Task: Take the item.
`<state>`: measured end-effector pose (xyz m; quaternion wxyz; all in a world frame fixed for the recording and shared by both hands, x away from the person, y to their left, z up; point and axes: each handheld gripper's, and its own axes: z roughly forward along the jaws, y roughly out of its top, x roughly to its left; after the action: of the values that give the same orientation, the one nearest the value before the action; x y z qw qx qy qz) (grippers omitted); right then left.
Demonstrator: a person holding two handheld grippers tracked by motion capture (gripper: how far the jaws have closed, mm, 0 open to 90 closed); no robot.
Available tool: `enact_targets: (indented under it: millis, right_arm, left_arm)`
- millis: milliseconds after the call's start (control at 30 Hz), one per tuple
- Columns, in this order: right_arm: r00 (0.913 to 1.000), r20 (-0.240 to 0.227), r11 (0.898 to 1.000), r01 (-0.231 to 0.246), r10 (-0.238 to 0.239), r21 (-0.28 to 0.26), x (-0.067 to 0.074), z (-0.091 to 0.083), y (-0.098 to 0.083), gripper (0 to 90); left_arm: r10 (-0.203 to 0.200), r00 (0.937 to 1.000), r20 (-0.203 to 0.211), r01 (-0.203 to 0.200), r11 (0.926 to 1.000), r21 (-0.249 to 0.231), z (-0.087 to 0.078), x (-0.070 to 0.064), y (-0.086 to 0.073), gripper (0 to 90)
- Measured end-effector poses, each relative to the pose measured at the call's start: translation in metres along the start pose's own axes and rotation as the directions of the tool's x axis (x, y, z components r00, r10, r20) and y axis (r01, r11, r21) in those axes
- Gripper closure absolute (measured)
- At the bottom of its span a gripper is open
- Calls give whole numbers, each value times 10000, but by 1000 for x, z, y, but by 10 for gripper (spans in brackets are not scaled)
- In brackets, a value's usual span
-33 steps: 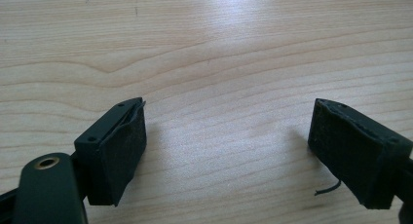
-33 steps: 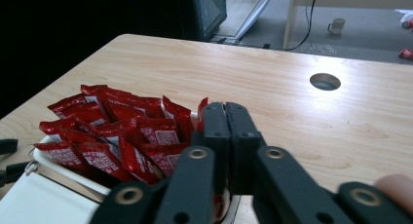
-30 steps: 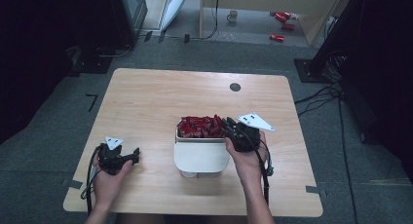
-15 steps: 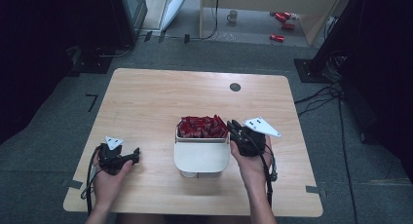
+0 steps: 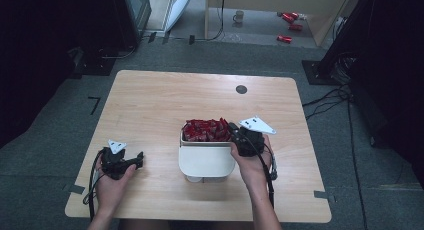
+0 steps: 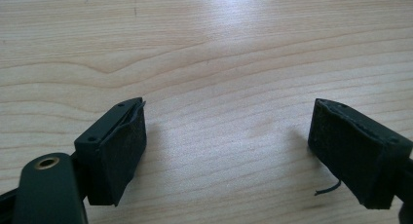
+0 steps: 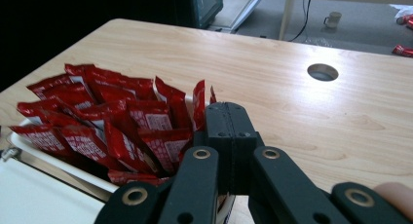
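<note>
A white box (image 5: 206,160) sits on the wooden table (image 5: 150,100), near its front edge, with red packets (image 5: 206,130) filling the far compartment. The right gripper (image 5: 234,131) rests at the box's right rim beside the packets — jaws pressed together, nothing visibly between them. The left gripper (image 5: 139,160) lies low over bare wood, well left of the box — jaws spread wide, holding nothing.

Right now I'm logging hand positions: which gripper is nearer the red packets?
Right. The right gripper sits against the white container at the edge of the red packets, jaws together. The left gripper rests open on bare table, well off to the container's left.
</note>
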<state>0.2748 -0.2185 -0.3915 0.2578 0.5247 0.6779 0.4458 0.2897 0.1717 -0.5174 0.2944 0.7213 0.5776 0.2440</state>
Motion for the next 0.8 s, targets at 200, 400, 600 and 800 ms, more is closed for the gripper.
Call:
enact_targets:
  millis: [200,400,600,800]
  right_arm:
    - [9999,107,9984,23,-16,-570,0,-13,11,900]
    - [9998,166,9918,-34,56,-1277,-3,-32,28,900]
    - [9996,295,9868,84,-37,-1619,-6,-45,42,900]
    - [9990,456,9795,88,4,-2011,-9,-55,51,900]
  left_arm:
    - [0,10000,-5,0,10000,-3,0,0,0,146]
    - [-11,10000,-13,11,10000,-27,0,0,0,147]
    - [6,10000,-16,-6,10000,-29,0,0,0,147]
    - [28,10000,-7,-28,10000,5,0,0,0,146]
